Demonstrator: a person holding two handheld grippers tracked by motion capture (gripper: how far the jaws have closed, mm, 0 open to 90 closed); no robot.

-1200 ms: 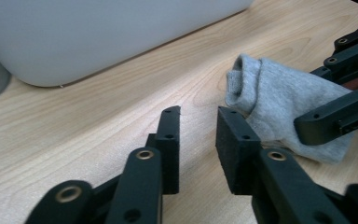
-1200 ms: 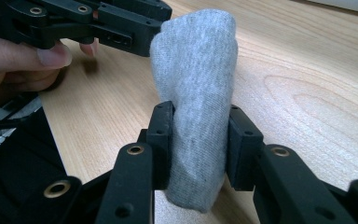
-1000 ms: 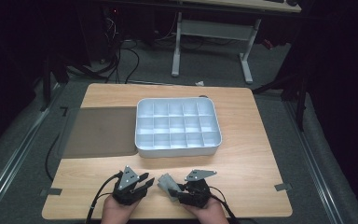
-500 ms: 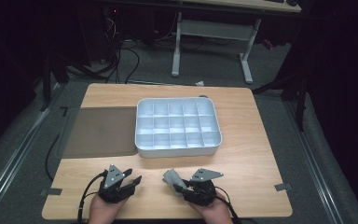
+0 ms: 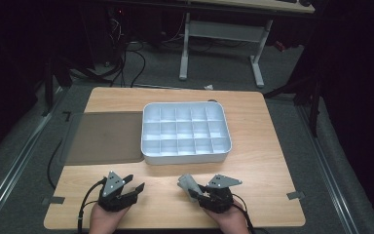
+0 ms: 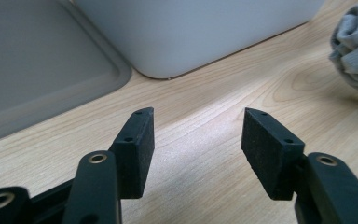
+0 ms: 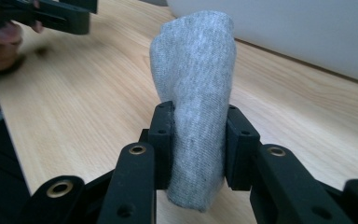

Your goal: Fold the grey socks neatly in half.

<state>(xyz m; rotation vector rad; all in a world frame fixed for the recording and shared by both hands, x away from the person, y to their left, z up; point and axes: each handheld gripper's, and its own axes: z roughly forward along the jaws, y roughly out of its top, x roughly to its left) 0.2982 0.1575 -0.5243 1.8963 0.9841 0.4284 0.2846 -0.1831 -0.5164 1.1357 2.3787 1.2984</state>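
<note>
No brand, label or writing can be read on anything here; the grey cloth, the tray and the grippers are all plain.

The right gripper (image 5: 193,186) sits at the near edge of the surface (image 5: 263,161), right of centre, held in the person's right hand (image 5: 229,220), which comes in from the near side. It points toward the left and slightly away, lying nearly level over the wood. Its jaws are pressed onto a rolled grey cloth (image 7: 196,112), most likely a sock, which stands up between the pads and bulges above them in the right gripper view. In the high view the cloth (image 5: 187,184) pokes out from the jaw tips, just above the surface and well short of the tray.

The left gripper (image 5: 132,185) lies at the near edge, left of centre, in the left hand (image 5: 104,219), pointing right and slightly away. Its jaws have just been opening and stand wide apart with only bare wood between them, as the left gripper view shows. The two grippers are near each other but apart.

The white compartment tray (image 5: 146,146) sits in the middle of the surface, beyond both grippers, its small cells bare. A flat grey lid (image 5: 104,136) lies just beside it on the left, touching or nearly touching its wall.
</note>
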